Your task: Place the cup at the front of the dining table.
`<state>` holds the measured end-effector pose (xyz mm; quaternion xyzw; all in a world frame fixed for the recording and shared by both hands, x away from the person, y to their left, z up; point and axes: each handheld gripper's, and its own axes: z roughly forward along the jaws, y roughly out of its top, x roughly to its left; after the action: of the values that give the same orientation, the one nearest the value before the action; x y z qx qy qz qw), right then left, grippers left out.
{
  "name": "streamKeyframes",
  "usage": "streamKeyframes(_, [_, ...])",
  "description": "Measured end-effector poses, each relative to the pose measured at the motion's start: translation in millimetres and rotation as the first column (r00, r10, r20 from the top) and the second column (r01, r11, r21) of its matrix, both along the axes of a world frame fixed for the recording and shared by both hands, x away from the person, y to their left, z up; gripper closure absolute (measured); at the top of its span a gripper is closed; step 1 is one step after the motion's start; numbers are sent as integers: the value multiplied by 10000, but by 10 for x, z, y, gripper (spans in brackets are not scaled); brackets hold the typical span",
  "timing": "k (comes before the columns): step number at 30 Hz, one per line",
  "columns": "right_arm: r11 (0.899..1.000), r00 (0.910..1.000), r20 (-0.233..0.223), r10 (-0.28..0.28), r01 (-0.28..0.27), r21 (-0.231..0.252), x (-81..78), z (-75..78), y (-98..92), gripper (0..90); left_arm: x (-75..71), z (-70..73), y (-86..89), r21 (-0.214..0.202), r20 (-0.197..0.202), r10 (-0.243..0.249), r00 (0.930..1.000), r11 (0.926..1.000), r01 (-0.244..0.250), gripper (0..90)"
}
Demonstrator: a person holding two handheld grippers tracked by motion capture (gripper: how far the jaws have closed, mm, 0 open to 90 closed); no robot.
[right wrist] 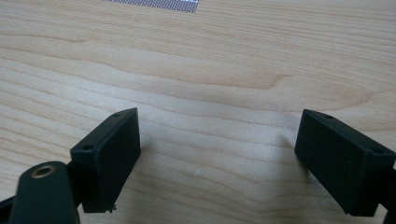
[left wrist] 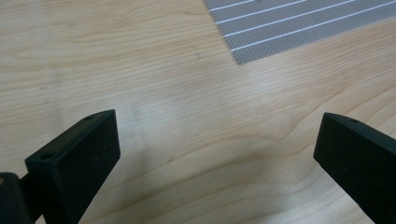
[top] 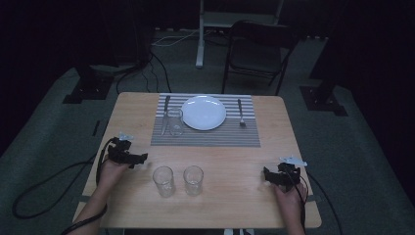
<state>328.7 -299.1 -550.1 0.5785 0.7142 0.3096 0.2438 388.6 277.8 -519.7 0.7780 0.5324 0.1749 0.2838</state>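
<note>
A wooden table (top: 235,166) carries a grey striped placemat (top: 205,134) with a white plate (top: 203,112) in its middle. A knife (top: 166,108) lies left of the plate, a fork (top: 240,113) right of it. One clear glass (top: 174,122) stands on the mat's left part. Two more glasses (top: 163,181) (top: 193,179) stand side by side near the front. My left gripper (top: 131,157) rests at the table's left, open and empty (left wrist: 217,144). At the right front my right gripper (top: 274,177) is open over bare wood (right wrist: 217,149).
A folding chair (top: 257,51) stands behind the table, with a white table leg (top: 200,34) beyond it. Black stands (top: 90,83) flank the table on the carpet. Cables (top: 44,186) trail from the grippers. The mat's corner (left wrist: 299,28) lies ahead of the left jaws.
</note>
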Motion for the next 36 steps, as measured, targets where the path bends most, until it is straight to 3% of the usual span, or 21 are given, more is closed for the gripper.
streamKeyframes(13, [10000, 10000, 4, 5, -5, -3, 0, 0, 0, 140, -340, -46, 262, -79, 804, 879, 9929, 9961, -875, 10])
streamKeyframes(21, [10000, 10000, 2, 0, 0, 3, 0, 0, 0, 140, -523, -132, 369, 133, 975, 1140, 9887, 9932, -1159, 9])
streamKeyframes(24, [10000, 10000, 6, -3, 3, 8, 0, 0, 1, 140, -623, -166, 404, 541, 1353, 1300, 9822, 9889, -1383, 10])
streamKeyframes(26, [10000, 10000, 3, -6, 6, 9, 0, 0, 1, 140, -623, -166, 404, 541, 1353, 1300, 9822, 9889, -1383, 10])
streamKeyframes(27, [10000, 10000, 3, -6, 6, 9, 0, 0, 1, 140, -685, -177, 435, 418, 1672, 1506, 9743, 9863, -1596, 10])
streamKeyframes(32, [10000, 10000, -8, -7, 7, 7, 0, 1, 1, 140, -796, -202, 472, 289, 1684, 1554, 9734, 9863, -1624, 10])
streamKeyframes(36, [10000, 10000, -10, -11, 12, 9, 0, 1, 1, 140, -887, -221, 512, 482, 1744, 1591, 9717, 9843, -1698, 10])
